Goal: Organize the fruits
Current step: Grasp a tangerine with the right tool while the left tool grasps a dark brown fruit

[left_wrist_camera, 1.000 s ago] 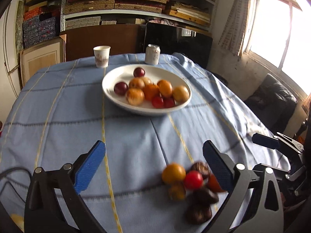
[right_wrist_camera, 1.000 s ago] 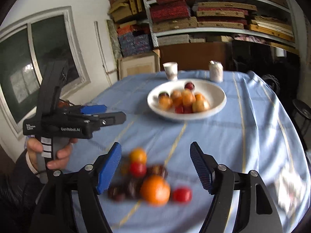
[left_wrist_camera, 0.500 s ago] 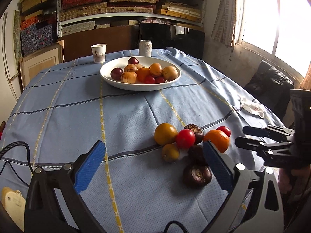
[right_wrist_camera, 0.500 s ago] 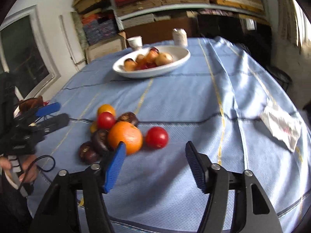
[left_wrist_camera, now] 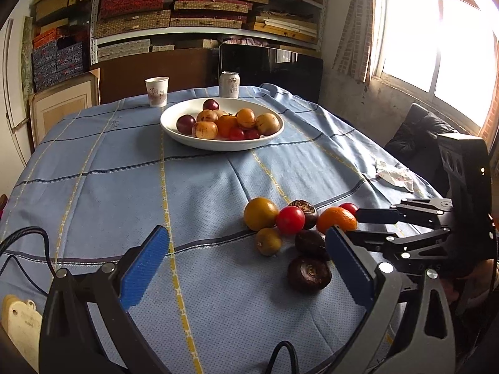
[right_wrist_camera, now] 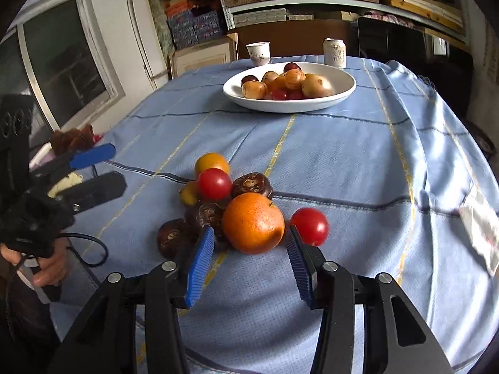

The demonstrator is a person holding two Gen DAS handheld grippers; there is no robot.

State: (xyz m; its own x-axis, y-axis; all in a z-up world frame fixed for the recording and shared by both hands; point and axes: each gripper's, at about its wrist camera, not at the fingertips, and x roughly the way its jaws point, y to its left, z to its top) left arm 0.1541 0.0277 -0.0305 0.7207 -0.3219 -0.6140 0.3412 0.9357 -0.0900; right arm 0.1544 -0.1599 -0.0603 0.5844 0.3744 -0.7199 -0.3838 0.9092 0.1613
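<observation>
A pile of loose fruit lies on the blue cloth: an orange (right_wrist_camera: 253, 222), two red tomatoes (right_wrist_camera: 309, 226) (right_wrist_camera: 214, 184), a yellow fruit (right_wrist_camera: 212, 162) and several dark brown ones (right_wrist_camera: 170, 239). My right gripper (right_wrist_camera: 251, 260) is open, its blue pads just short of the orange on either side. My left gripper (left_wrist_camera: 246, 268) is open and empty, left of the pile (left_wrist_camera: 288, 219). A white bowl (left_wrist_camera: 187, 135) with several fruits stands further back; it also shows in the right wrist view (right_wrist_camera: 343, 93).
A paper cup (left_wrist_camera: 157, 91) and a can (left_wrist_camera: 229, 84) stand behind the bowl. A crumpled paper (left_wrist_camera: 394, 177) lies near the right table edge. A cable (right_wrist_camera: 93, 249) runs off the near left edge. Shelves and a window surround the table.
My right gripper has moved down and forward, so its pads now flank the orange. My left gripper has tilted down and closer to the pile, then held nearly still.
</observation>
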